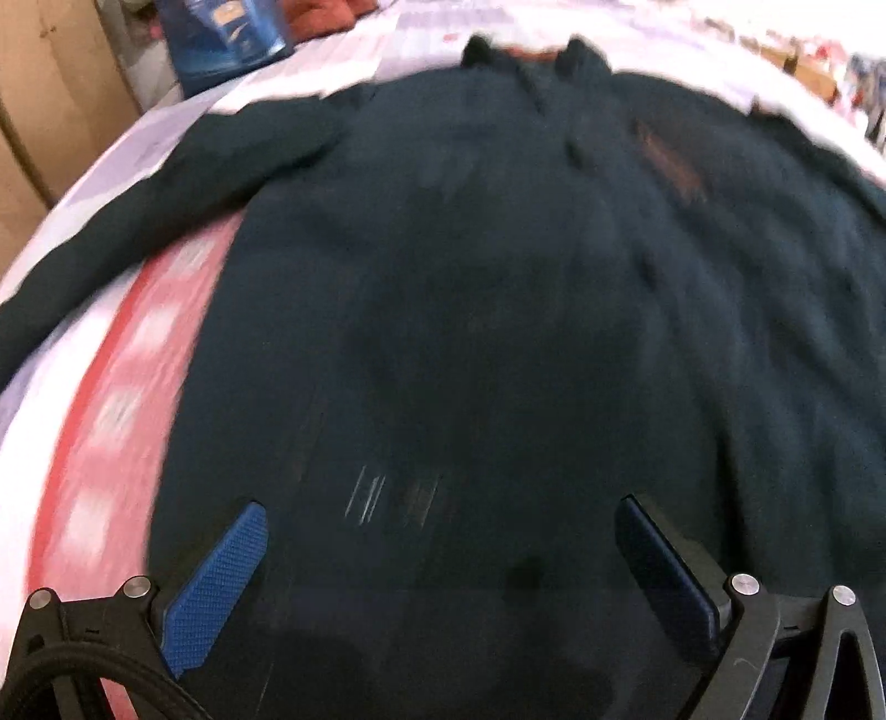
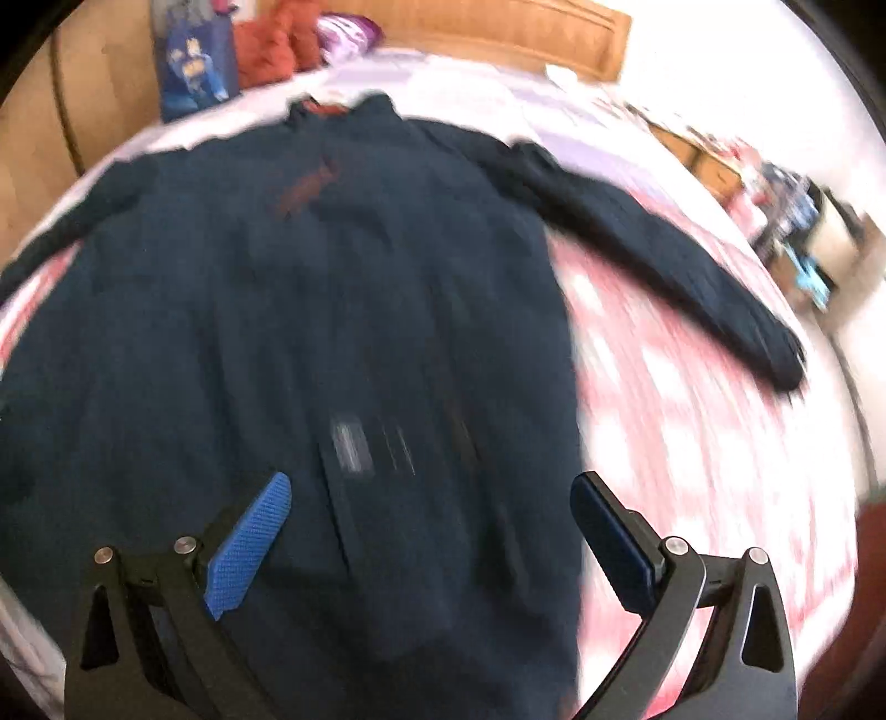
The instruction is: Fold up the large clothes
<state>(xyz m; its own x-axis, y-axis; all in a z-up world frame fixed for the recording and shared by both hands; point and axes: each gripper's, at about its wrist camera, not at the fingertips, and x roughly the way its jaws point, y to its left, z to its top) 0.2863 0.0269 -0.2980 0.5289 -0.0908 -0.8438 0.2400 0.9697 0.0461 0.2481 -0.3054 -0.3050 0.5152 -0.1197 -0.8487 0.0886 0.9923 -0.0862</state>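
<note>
A large dark navy jacket (image 1: pixel 498 277) lies spread flat on a bed, collar at the far end, both sleeves out to the sides. In the right wrist view the same jacket (image 2: pixel 310 310) fills the left and middle, its right sleeve (image 2: pixel 664 249) stretched over the bedspread. My left gripper (image 1: pixel 440 512) hovers open above the jacket's lower part, nothing between its blue pads (image 1: pixel 216 592). My right gripper (image 2: pixel 432 490) is open too, over the hem near the jacket's right edge. Both views are motion-blurred.
The bed has a red, pink and white patterned cover (image 2: pixel 692 443). A blue box (image 1: pixel 227 39) and a red-orange cloth pile (image 2: pixel 277 50) sit at the bed's far end by a wooden headboard (image 2: pixel 498 39). Cluttered items (image 2: pixel 792 221) stand at the right.
</note>
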